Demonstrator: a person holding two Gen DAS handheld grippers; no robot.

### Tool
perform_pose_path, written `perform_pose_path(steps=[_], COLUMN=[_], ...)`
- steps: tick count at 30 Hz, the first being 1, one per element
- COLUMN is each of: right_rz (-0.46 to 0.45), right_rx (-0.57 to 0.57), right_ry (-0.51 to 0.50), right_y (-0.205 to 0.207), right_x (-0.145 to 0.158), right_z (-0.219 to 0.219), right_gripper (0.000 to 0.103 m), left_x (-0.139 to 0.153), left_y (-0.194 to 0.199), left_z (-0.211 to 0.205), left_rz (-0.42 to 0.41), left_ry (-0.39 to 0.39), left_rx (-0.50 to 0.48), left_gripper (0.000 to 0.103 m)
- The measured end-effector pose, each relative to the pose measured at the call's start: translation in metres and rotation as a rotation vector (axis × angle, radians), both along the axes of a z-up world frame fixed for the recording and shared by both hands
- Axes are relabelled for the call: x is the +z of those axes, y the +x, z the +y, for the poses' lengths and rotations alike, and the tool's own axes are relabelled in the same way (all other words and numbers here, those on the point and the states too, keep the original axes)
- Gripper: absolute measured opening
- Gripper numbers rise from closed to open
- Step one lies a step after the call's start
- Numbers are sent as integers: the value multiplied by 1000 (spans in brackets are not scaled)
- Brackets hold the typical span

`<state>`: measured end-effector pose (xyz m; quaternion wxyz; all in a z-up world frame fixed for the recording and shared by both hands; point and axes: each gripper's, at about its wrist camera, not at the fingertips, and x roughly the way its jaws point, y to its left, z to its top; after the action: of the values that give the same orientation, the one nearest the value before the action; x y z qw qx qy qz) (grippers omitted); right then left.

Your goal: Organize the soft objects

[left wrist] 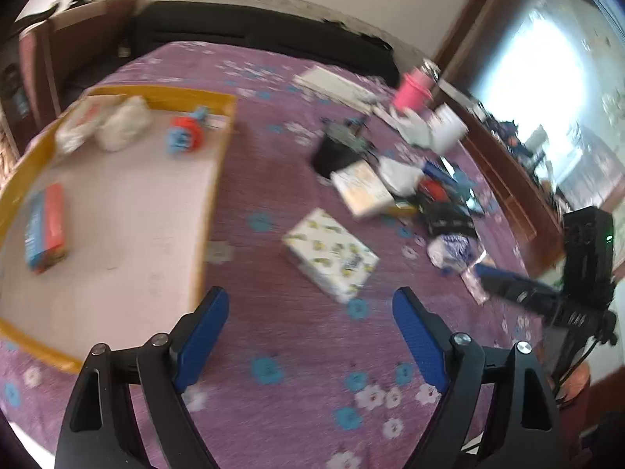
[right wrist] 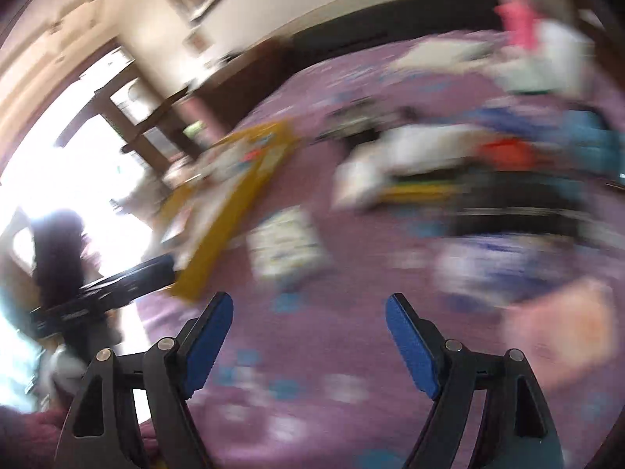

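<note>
Approach stage: both the left gripper [left wrist: 310, 312] and right gripper [right wrist: 308, 314] hover with jaws apart and empty over the purple bedspread [left wrist: 273, 179]; centre one on the tissue pack [left wrist: 330, 254] beside the yellow-rimmed tray [left wrist: 218, 179], square it, then squeeze gently.

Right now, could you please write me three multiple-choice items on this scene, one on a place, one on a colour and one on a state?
1. Where does the red and blue toy lie?
A. in the yellow-rimmed tray
B. on the floor
C. between the left gripper's fingers

2. What colour is the bedspread?
A. green
B. purple with flowers
C. plain white

3. How does the left gripper stand?
A. shut on a tissue pack
B. shut with nothing in it
C. open with nothing in it

Answers: 1 A, it sits near the tray's far rim; 2 B, purple cloth with blue and white flowers; 3 C, only cloth shows between its blue pads.
</note>
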<state>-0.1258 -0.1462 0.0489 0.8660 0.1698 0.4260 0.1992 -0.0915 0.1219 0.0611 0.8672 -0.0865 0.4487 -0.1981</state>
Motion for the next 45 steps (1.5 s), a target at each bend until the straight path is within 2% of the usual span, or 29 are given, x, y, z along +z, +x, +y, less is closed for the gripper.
perform_pose_path(steps=[4,9,12,20,22,24,32,36,38,41,45], right_rz=[35,128,153,163,171,178,190,83,38,22,-3], right_rx=[-220,-359,-370,-364,-377,-387,-398,-462,-417,-338,-315], right_ry=[32,56,56,4,-34,-63,-147,-257,-270,-253,-306], right_y=[-19,-30,-27,-5,1,6,8,-4,-2,10,34], right_x=[-3,-18,-27,-29,-29,-31,-34,-9,2,9,15], right_z=[-68,-116,-117,-92,-85,-79,-68,-64,-54,-39,-27], right_gripper=[87,89,89,89,89,89,89,89,89,89,89], left_x=[-19,-35,-44,-51,-52,-51,-35,-27,-23,-17,-7], left_y=[27,58,74,71,65,59,34,27,23,18,9], left_z=[-30,-52,-63,-101,-102,-99,-73,-66,-59,-47,-27], left_rz=[71,114,148,64,36,9,-14,-33,-37,-40,-51], left_ry=[28,95,119,314,330,332,188,139,118,88,54], left_rx=[-6,31,37,-34,-49,-56,-91,-82,-78,-67,-44], left_gripper=[85,85,85,92,91,82,80,80,80,80,80])
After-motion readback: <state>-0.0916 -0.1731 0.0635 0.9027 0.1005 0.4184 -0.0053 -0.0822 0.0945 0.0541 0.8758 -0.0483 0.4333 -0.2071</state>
